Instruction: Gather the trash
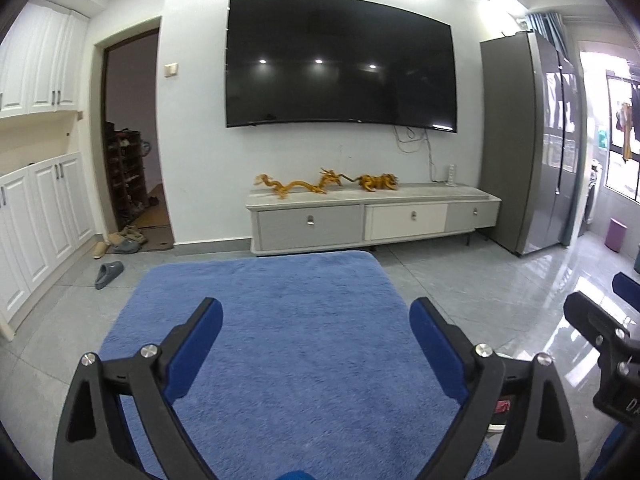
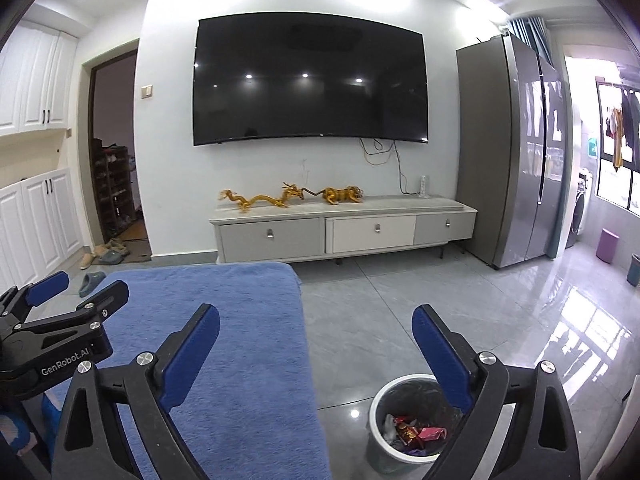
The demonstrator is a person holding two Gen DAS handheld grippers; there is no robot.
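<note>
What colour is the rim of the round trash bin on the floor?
White; the round trash bin has grey walls. Right wrist view shows it best.

Bright ceiling spots + window daylight, glare on floor tiles, fisheye warp w/ dark corners.

A home living room: wall television, low cabinet, blue rug.

Blue rug: plush cloth, short matt pile. Grey floor tiles: glossy, mirror window light. Tall grey refrigerator: smooth, reflective doors. Black wall television: glossy screen. White-rimmed round waste bin: smooth plastic, shiny crumpled wrappers inside. Left gripper, right gripper: matt black plastic, blue pads, bright metal screws.
</note>
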